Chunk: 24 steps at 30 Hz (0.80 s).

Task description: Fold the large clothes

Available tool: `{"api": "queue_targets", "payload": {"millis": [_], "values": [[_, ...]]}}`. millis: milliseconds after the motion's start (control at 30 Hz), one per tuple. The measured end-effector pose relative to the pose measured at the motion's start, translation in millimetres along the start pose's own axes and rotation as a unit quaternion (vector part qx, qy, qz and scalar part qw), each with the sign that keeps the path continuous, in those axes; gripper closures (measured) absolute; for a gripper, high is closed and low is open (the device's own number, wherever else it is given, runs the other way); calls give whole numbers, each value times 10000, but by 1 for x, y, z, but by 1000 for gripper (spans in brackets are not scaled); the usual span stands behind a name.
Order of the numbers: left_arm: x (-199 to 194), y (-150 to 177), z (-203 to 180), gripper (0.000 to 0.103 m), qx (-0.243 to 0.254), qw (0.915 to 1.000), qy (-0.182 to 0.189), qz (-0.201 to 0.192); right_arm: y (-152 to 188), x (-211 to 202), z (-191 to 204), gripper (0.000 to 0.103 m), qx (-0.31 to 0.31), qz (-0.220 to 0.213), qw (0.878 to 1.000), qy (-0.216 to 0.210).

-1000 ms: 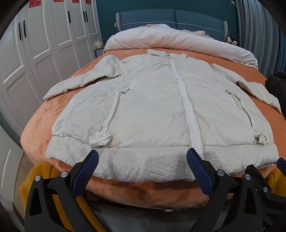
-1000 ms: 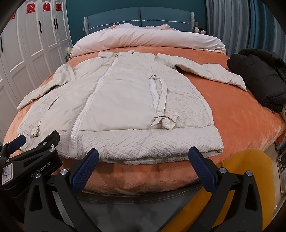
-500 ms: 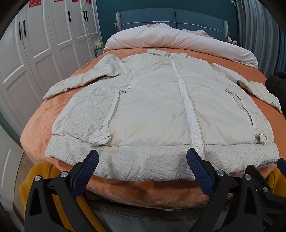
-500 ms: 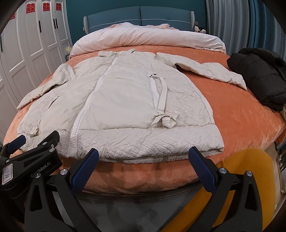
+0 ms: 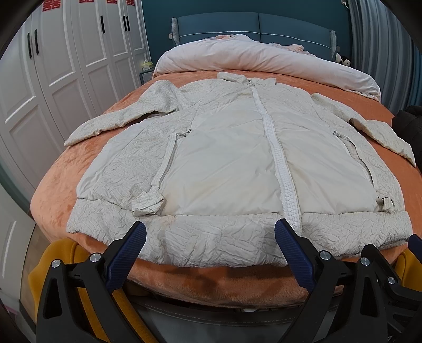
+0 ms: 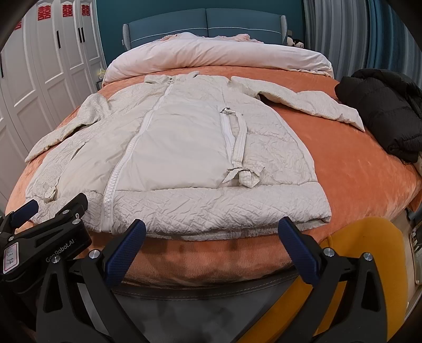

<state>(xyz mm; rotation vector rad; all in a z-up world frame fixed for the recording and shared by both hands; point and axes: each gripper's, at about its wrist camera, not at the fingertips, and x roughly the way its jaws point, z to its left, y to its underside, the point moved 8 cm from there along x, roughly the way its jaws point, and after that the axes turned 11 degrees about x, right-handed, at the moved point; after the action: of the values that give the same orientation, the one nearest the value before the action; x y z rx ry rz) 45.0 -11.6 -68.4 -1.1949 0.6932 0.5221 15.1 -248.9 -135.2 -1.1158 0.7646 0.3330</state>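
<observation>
I am holding my left tongs (image 5: 209, 244) wide apart at the foot of the bed (image 5: 52, 182), and nothing is sitting between their blue pads (image 5: 126, 257). My right tongs (image 6: 211, 242) are gaping just as wide beside them, also gripping nothing. In the right wrist view the left tongs are showing at the lower left edge, close alongside.

The cream coat (image 5: 237, 163) is lying flat and face up on the orange blanket (image 6: 356, 171), its hem running along the near edge of the bed just beyond both sets of tongs. The white zipper (image 5: 279, 168) is running closed from the collar (image 5: 246, 77) down to the hem. Both sleeves are spreading outward: the left sleeve (image 5: 118, 118) is angling toward the white wardrobe (image 5: 52, 66) side, the right sleeve (image 6: 303, 103) is reaching toward a black jacket (image 6: 382, 110) that is sitting bunched on the blanket's right side, its cuff lying near that jacket. A belt strap (image 6: 238, 142) is lying on the coat's right front panel, ending in a loose tab near the hem band.

Beyond the collar a pale pink duvet (image 6: 211, 58) is lying rolled across the bed, in front of the blue headboard (image 6: 205, 19). Something yellow (image 6: 369, 263) is showing below the bed edge under my tongs.
</observation>
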Motion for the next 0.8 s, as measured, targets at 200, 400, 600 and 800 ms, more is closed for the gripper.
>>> {"api": "queue_targets", "payload": {"millis": [200,400,600,800], "values": [[1,5,0,8,-3,10000,-12,35,5,5,0,5,19,103,9999,10],[3,3,-1,8,9,10000,18,83,4,7,-2,5,40,230,9997,-86],[-11,-28,26,5,-269,9989,186,-323,-40,9,-34,5,340,12,9991,-272],[4,-67,76,5,-652,9967,-61,-489,-132,54,-141,5,1479,-46,9890,19]]}}
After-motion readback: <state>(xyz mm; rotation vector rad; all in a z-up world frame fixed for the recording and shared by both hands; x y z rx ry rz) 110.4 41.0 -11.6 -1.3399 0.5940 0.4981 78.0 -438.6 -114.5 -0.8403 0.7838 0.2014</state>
